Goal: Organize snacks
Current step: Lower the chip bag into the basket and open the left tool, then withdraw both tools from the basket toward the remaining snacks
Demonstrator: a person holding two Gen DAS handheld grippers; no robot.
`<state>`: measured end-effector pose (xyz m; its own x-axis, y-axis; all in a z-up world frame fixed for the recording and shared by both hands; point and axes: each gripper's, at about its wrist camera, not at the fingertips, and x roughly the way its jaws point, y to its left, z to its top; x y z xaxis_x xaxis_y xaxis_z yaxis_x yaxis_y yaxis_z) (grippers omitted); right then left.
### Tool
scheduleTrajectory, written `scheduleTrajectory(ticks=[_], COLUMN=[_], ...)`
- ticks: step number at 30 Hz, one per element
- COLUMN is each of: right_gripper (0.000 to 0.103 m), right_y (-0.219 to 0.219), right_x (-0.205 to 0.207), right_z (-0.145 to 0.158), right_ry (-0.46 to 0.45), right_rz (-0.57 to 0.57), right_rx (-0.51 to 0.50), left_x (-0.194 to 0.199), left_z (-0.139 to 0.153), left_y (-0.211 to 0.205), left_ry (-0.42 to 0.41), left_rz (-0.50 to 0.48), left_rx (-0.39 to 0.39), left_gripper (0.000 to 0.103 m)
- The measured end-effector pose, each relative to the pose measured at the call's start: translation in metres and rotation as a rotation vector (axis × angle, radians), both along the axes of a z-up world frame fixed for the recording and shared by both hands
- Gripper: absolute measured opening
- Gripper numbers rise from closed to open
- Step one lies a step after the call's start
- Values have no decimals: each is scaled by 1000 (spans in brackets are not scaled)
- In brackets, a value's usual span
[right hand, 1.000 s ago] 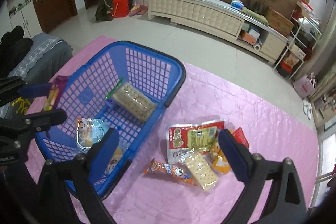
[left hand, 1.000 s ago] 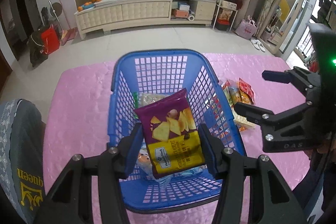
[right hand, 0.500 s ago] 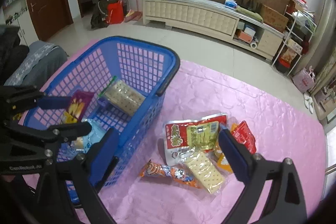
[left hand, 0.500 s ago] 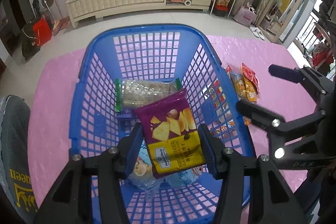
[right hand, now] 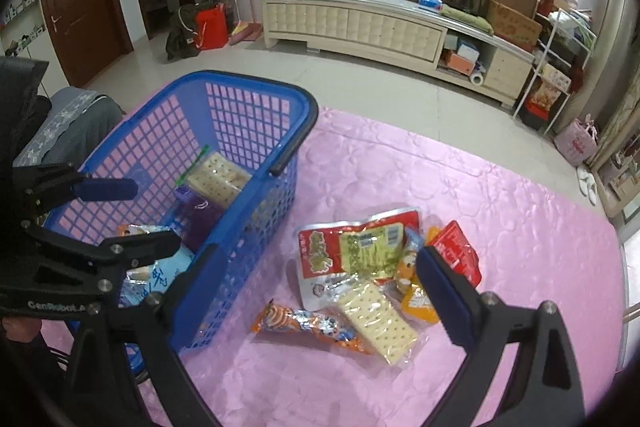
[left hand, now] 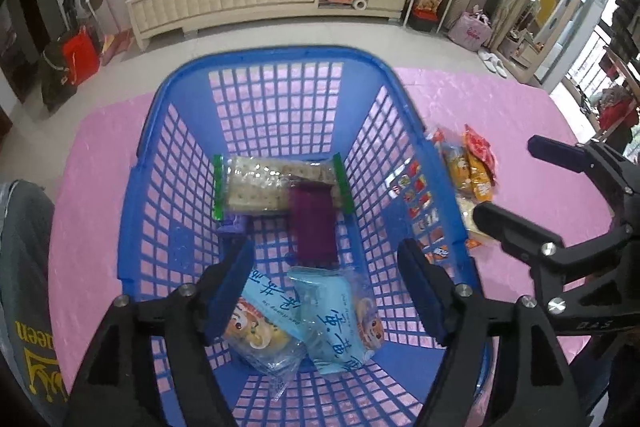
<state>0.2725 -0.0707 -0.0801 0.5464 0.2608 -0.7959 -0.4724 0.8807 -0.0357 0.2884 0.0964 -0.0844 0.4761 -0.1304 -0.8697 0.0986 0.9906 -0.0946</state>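
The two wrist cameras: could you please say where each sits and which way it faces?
Left wrist: on the left tool, angled down into the blue basket; the right tool shows too.
Right wrist: on the right tool, angled down at loose snacks on the pink cloth; the left tool shows.
Shared: basket, snacks, cabinet.

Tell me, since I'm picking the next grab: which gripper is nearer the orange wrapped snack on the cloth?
Right. The right gripper hovers just above the orange snack; the left gripper is over the basket, beyond its wall.
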Motion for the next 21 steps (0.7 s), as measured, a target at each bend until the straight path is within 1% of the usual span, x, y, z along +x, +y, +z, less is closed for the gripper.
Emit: scheduleTrajectory(ticks=[3, 9, 11, 13, 18, 20, 21], right_gripper=[97, 97, 97, 97, 97, 97, 97], right_y=[1, -1, -4, -7, -23, -35, -41], right_x=[-4, -15, -23, -31, -53, -62, -66], right_z=[3, 20, 32, 41, 59, 69, 73], right_ry=[-2, -24, -54, -77, -108, -125, -131], right_rz=[5, 0, -3, -10, -22, -44, -59], right_rx=[-4, 12, 20, 22, 7, 11, 17], left_x=[-4, -21, -30, -37, -59, -68, -71], left_z=[8, 23, 33, 42, 69, 80, 85], left_y=[0, 6, 8, 6, -11, -21, -25], left_ry=[-12, -30, -38, -53, -110, -135, -147], left_rz=[4, 20, 30, 34, 12, 0, -8], left_rx=[10, -7, -34, -41, -29, -23, -20], left_gripper=[73, 73, 73, 73, 73, 77, 82])
